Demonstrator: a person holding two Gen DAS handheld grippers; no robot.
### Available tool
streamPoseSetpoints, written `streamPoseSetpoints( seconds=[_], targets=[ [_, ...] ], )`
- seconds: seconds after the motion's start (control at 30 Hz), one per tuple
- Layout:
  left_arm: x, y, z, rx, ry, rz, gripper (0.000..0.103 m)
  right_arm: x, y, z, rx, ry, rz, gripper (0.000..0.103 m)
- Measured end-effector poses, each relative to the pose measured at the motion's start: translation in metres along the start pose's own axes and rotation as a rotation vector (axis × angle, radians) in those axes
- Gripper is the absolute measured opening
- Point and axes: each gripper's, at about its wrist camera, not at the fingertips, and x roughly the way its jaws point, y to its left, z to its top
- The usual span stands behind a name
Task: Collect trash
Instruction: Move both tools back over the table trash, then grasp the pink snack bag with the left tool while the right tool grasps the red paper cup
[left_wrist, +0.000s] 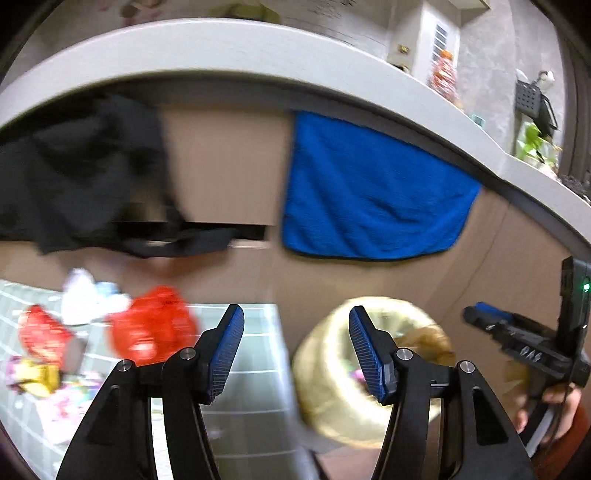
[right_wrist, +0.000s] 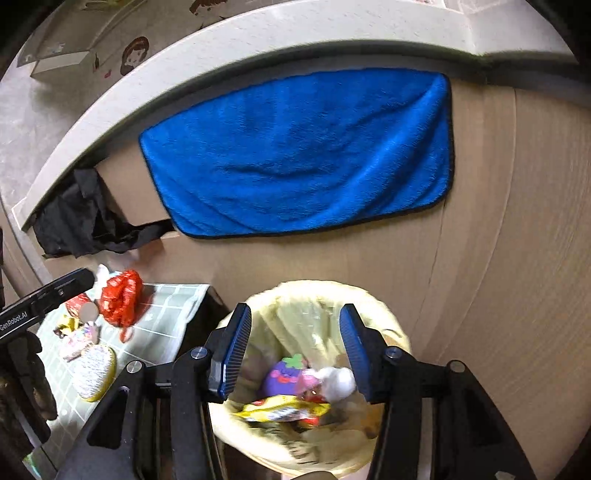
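Through the left wrist view, my left claw (left_wrist: 295, 347) stands apart with nothing between its pads. At ten o'clock from it, on the grid-patterned surface (left_wrist: 251, 373), lie a red crumpled wrapper (left_wrist: 151, 325), white tissue (left_wrist: 83, 295) and a yellow wrapper (left_wrist: 37, 376), all blurred. At two o'clock stands the bin with its yellow liner (left_wrist: 325, 369), and beyond it at three o'clock my right claw (left_wrist: 487, 314).

Over in the right wrist view, my right claw (right_wrist: 295, 350) hangs above the bin (right_wrist: 369, 299), pads spread, gripping nothing. Inside, at six o'clock, sit a purple strawberry-print packet (right_wrist: 282, 378), a white wad (right_wrist: 338, 380) and a yellow packet (right_wrist: 284, 410). At nine o'clock, the surface (right_wrist: 173, 306) carries the wrappers. A blue towel (right_wrist: 299, 155) hangs at twelve o'clock.
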Motion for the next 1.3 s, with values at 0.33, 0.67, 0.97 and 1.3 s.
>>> streamPoseSetpoints(
  seconds=[0.33, 0.67, 0.97, 1.3],
  targets=[
    [-0.102, 0.136, 0.007, -0.097, -0.123, 0.219, 0.059, -0.007, 0.093, 0.013, -0.051, -0.042, 0.13, 0.048],
    [-0.153, 0.249, -0.017, -0.19, -0.099, 0.238, 0.059, 0.025, 0.225, 0.004, -0.175, 0.016, 0.24, 0.048],
    [-0.085, 0.288, -0.063, -0.31, 0.076, 0.172, 0.063, 0.037, 0.27, -0.018, -0.218, 0.053, 0.275, 0.048],
    [-0.024, 0.322, -0.082, -0.373, 0.17, 0.221, 0.068, 0.055, 0.252, -0.039, -0.189, 0.14, 0.274, 0.048]
  ],
)
